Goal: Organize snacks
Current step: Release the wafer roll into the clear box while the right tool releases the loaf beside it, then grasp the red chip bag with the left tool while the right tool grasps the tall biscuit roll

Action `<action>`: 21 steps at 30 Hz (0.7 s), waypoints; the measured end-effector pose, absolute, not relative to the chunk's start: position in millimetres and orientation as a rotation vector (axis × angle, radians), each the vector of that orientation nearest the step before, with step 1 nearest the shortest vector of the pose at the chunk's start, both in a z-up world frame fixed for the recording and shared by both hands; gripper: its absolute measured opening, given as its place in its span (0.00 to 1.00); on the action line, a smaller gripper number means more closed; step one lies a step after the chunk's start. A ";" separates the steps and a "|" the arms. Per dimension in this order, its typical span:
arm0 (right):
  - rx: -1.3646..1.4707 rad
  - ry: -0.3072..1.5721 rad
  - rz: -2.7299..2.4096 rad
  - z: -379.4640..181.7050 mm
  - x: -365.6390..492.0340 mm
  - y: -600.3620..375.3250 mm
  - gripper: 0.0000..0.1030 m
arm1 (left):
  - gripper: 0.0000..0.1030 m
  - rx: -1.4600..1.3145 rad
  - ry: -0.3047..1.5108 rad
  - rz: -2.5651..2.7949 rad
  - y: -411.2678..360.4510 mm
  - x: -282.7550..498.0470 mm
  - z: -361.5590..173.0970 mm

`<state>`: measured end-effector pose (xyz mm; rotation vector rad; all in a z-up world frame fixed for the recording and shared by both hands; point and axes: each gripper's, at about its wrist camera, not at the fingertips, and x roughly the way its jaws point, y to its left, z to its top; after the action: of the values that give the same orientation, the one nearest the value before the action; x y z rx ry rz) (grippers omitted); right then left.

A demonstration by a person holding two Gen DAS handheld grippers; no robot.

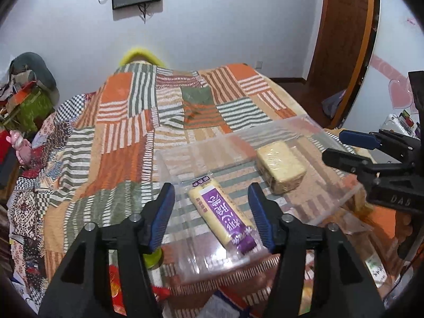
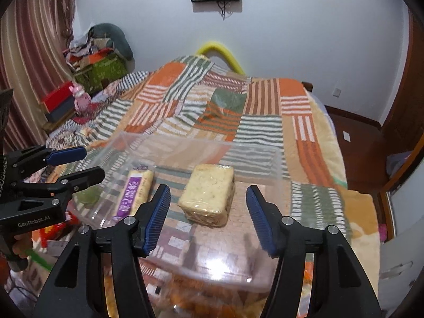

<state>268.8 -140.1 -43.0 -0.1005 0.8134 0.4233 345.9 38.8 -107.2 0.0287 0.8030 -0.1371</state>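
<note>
A clear plastic box sits on the patchwork bedspread and holds two snacks. A long yellow bar with a purple label lies in its left part. A wrapped pale block cake lies in its right part. My left gripper is open and empty, its fingers on either side of the yellow bar, above it. In the right wrist view my right gripper is open and empty, just above the block cake; the bar and the box show there too. Each gripper appears in the other's view.
The striped patchwork bedspread spreads beyond the box. More snack packets lie below the box's near edge, with orange ones in the right wrist view. Cluttered boxes stand at the far left; a wooden door is at right.
</note>
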 end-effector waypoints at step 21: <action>-0.110 0.743 0.426 -14.8 173.4 -154.3 0.60 | 0.78 -0.045 0.819 0.002 112.8 214.1 -86.2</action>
<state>173.4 -154.3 -14.8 -0.1103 0.7427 0.4263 214.1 112.8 -86.2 -0.0448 0.8194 0.0018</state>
